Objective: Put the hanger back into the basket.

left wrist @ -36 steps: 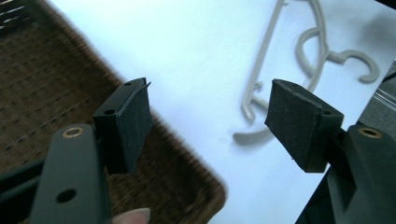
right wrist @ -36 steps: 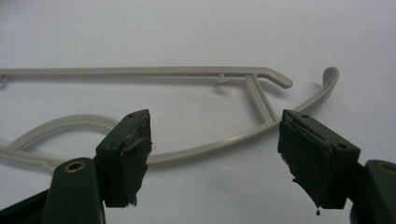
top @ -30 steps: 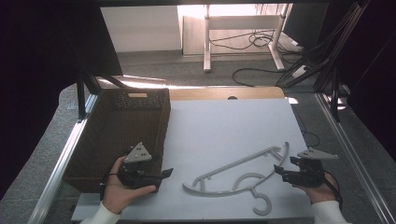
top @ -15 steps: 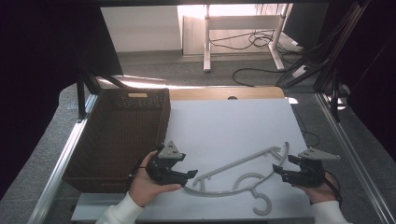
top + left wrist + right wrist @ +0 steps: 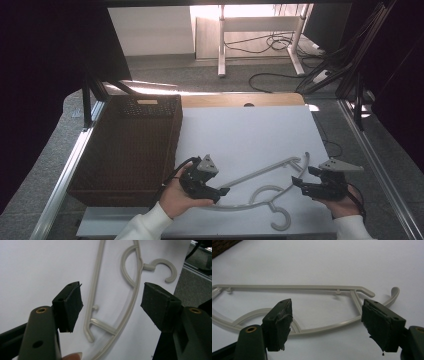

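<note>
High view sets the hanger (image 5: 270,187) flat on the white table (image 5: 250,130) near its front edge, hook toward the person, between the two grippers. Left gripper (image 5: 220,192) hovers at the hanger's left end with its jaws spread and nothing between them; right gripper (image 5: 300,184) sits just off the right end, jaws likewise spread and empty. A dark basket (image 5: 130,145) stands along the left edge, apart from the hanger.

The step in hand looks like a two-ended pickup. To do it well, each gripper should come down so that one bar lies between its pads, then close squarely on it, not on the crossing struts, and both should lift together to keep the hanger level.

Left gripper view adds what the high view hides: the left end's small strut and the curved lower bar lie right between the pads (image 5: 72,306). Right gripper view shows the frayed pads (image 5: 280,325) straddling the lower bar near the upturned tip
</note>
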Demonstrator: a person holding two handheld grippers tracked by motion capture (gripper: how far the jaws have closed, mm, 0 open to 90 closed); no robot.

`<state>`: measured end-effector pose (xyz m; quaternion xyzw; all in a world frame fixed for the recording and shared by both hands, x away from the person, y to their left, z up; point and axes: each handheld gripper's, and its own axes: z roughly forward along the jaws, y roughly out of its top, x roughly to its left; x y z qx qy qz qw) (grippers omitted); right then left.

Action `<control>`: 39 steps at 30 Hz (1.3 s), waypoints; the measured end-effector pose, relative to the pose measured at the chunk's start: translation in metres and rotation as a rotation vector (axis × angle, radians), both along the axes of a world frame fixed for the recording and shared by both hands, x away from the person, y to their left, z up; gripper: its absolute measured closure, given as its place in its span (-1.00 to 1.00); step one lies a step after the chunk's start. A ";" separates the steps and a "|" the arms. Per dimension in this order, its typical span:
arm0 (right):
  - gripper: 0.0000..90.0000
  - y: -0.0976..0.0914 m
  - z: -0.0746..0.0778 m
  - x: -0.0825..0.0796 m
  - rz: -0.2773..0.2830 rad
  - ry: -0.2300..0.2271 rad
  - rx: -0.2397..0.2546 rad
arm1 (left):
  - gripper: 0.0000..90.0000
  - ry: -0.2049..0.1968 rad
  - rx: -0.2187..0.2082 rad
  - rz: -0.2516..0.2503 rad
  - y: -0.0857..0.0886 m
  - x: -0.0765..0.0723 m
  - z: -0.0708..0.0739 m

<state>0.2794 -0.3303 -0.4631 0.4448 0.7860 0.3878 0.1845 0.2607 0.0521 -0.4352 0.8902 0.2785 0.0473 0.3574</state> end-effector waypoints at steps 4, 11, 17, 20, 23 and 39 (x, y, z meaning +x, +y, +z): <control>-0.42 0.001 0.000 0.000 0.003 0.000 -0.004 | -0.27 0.019 0.022 -0.044 -0.016 0.002 -0.006; -0.42 0.000 0.000 0.000 0.002 0.001 -0.002 | -0.26 0.034 0.058 -0.087 -0.035 0.002 -0.016; -0.42 -0.002 -0.001 0.000 0.001 0.000 -0.007 | -0.25 0.054 0.079 -0.116 -0.047 0.002 -0.026; -0.42 -0.002 0.000 0.000 0.001 -0.001 -0.008 | -0.23 0.061 0.097 -0.141 -0.052 -0.001 -0.030; -0.42 -0.002 -0.001 0.000 0.001 0.001 -0.009 | -0.18 0.061 0.115 -0.165 -0.058 -0.004 -0.035; -0.42 -0.003 -0.003 0.001 -0.017 0.015 -0.033 | 0.10 0.095 0.213 -0.221 -0.088 0.001 -0.059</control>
